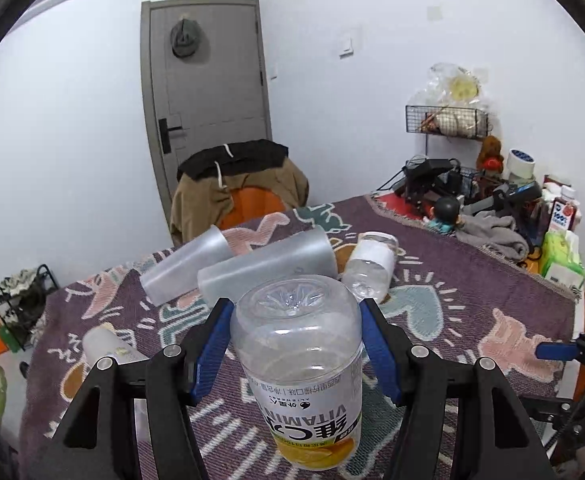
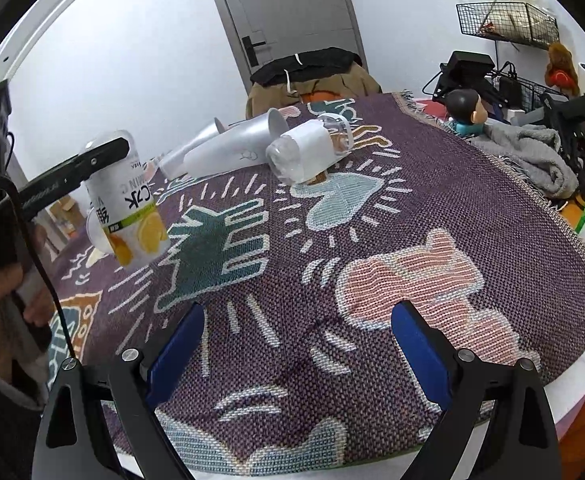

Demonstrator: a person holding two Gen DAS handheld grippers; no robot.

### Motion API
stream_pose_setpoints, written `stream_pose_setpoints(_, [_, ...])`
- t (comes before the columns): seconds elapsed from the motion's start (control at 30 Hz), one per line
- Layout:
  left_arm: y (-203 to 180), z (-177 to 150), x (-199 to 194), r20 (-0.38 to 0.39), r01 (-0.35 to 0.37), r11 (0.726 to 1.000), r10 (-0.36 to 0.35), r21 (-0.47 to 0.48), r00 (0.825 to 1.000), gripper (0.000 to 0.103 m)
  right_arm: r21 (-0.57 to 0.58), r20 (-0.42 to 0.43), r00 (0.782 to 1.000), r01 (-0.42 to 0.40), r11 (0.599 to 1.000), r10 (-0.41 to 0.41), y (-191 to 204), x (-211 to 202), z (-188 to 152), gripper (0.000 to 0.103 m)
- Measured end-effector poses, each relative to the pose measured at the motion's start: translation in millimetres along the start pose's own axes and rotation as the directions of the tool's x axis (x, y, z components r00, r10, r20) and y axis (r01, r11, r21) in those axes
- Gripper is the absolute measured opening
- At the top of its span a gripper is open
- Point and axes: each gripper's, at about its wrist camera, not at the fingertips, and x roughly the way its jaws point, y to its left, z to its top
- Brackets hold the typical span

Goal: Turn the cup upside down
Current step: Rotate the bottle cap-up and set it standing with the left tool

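Observation:
My left gripper (image 1: 294, 320) is shut on a clear plastic cup with a yellow lemon label (image 1: 298, 368), held upside down above the table; its base points up. The same cup (image 2: 128, 200) shows in the right wrist view at the left, clear of the cloth. My right gripper (image 2: 296, 344) is open and empty, low over the near part of the table. Two frosted grey cups (image 1: 268, 266) (image 1: 188, 264) and a clear cup with a white label (image 1: 370, 268) lie on their sides farther back.
A purple patterned cloth (image 2: 432, 208) covers the table. Clutter of a grey towel (image 2: 532, 160), a figurine (image 2: 464, 110) and black devices sits at the far right. A chair draped with clothes (image 1: 236, 184) stands behind the table. A white cup (image 1: 104, 346) lies at the left.

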Motion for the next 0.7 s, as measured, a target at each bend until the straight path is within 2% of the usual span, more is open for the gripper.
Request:
stream_pose_setpoints(0.33, [-4.3, -24.4, 1.2, -0.006, 0.002, 1.0, -0.003, -0.014, 1.0, 0.066, 0.009, -0.015, 1.0, 0.007, 1.0, -0.007, -3.1, 10.4, -2.4, 0.095])
stream_pose_setpoints(0.43, [-7.3, -28.3, 0.7, -0.038, -0.007, 1.0, 0.007, 0.01, 0.999, 0.067, 0.006, -0.022, 1.0, 0.002, 1.0, -0.002, -2.0, 13.0, -4.3, 0.095])
stream_pose_setpoints(0.53, [-7.2, -32.9, 2.2, -0.087, 0.02, 1.0, -0.02, -0.002, 0.996, 0.074, 0.0, -0.025, 1.0, -0.002, 1.0, 0.002, 0.1, 13.3, -5.2, 0.095])
stream_pose_setpoints(0.7, [-1.0, -32.4, -10.2, -0.077, 0.024, 0.999, -0.027, -0.047, 0.997, 0.091, -0.009, -0.024, 1.0, -0.021, 1.0, 0.021, 4.2, 11.8, -4.7, 0.095])
